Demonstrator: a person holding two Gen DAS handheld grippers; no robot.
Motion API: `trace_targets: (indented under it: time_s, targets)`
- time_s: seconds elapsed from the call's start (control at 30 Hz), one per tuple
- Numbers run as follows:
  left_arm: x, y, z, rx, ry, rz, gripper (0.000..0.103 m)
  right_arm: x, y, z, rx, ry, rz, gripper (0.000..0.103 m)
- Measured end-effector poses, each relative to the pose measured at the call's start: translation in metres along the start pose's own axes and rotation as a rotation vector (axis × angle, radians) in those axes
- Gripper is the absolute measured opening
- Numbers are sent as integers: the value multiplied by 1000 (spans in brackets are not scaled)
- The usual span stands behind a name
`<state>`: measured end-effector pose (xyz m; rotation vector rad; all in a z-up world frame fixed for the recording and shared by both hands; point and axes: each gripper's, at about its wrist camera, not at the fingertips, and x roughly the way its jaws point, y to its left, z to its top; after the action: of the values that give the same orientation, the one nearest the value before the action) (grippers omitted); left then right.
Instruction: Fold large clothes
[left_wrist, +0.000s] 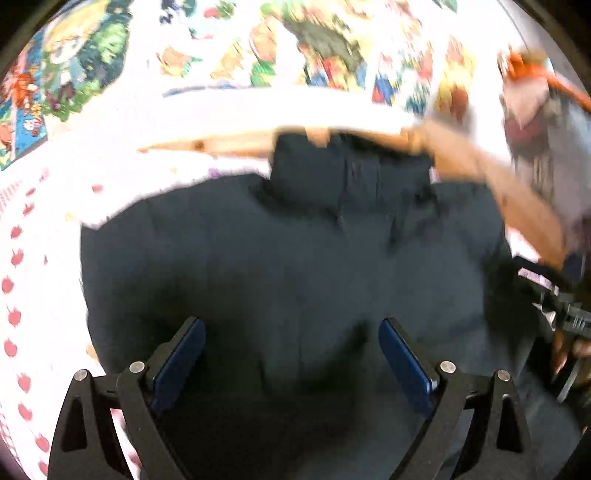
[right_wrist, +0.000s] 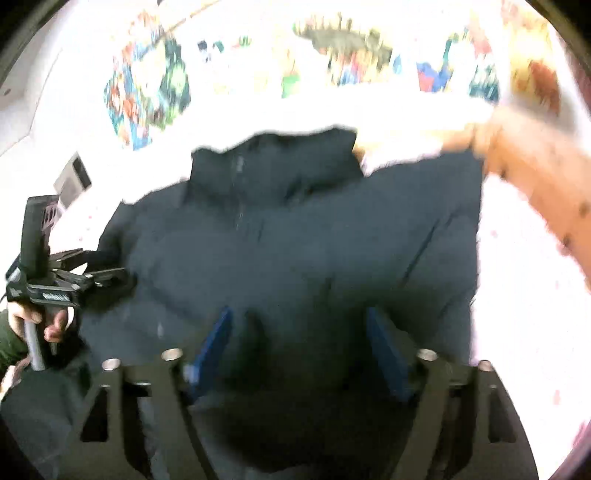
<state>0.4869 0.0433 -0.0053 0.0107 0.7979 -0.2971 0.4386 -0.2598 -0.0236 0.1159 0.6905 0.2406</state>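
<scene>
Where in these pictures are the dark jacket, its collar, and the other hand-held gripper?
dark jacket (left_wrist: 295, 266), left wrist view, on the middle of its body.
collar (right_wrist: 273, 166), right wrist view, on the raised neck part.
left gripper (right_wrist: 88, 275), right wrist view, on its black fingers by the jacket's edge.

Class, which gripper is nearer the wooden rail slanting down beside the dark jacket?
Right. The right gripper sits just below the wooden rail's lower end; the left gripper hovers over the dark jacket's lower middle, farther away.
</scene>
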Motion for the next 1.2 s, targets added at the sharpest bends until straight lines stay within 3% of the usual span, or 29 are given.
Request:
trace_targets:
  time_s: [0.1, 0.2, 0.37, 0.47, 0.57, 0.63, 0.67, 0.7, 0.73, 0.8, 0.9, 1.07, 1.17, 1.2]
  targets:
    - [-3, 11, 40, -37, -85, 17, 95, -7, -6, 29, -33, -35, -22, 78]
    - [12, 24, 71, -108, -110, -9, 95, 0, -9, 54, -34, -44, -36, 78]
    - [59, 51, 106, -346, -63, -109, 94, 34, -8, 98, 9, -67, -30, 78]
    - [84, 60, 111, -473, -23, -170, 92, 60, -11, 112, 103, -75, -15, 78]
    - [104, 58, 111, -546, 14, -203, 84, 82, -28, 126, 244, -93, -4, 78]
    - [112, 57, 111, -560, 44, -197, 65, 97, -35, 131, 314, -85, -1, 76]
    - [116, 58, 111, -582, 48, -233, 60, 105, -37, 131, 343, -72, 3, 74]
    - [118, 58, 112, -596, 53, -251, 53, 113, -38, 132, 366, -54, 7, 61]
    - [119, 58, 114, -602, 59, -253, 44, 122, -39, 131, 387, -39, 13, 45]
    - [119, 54, 117, -594, 62, -278, 24, 132, -38, 128, 406, -14, 7, 30]
    - [110, 44, 119, -543, 70, -242, 14, 131, -33, 124, 387, -11, -2, 15]
    - [69, 39, 107, -430, 27, -247, 11, 96, -30, 117, 292, -22, -4, 9]
    - [54, 42, 89, -416, 68, -277, 10, 66, -28, 103, 245, -30, 14, 7]
    - [53, 42, 83, -393, 91, -256, 10, 58, -27, 97, 223, -28, 18, 7]
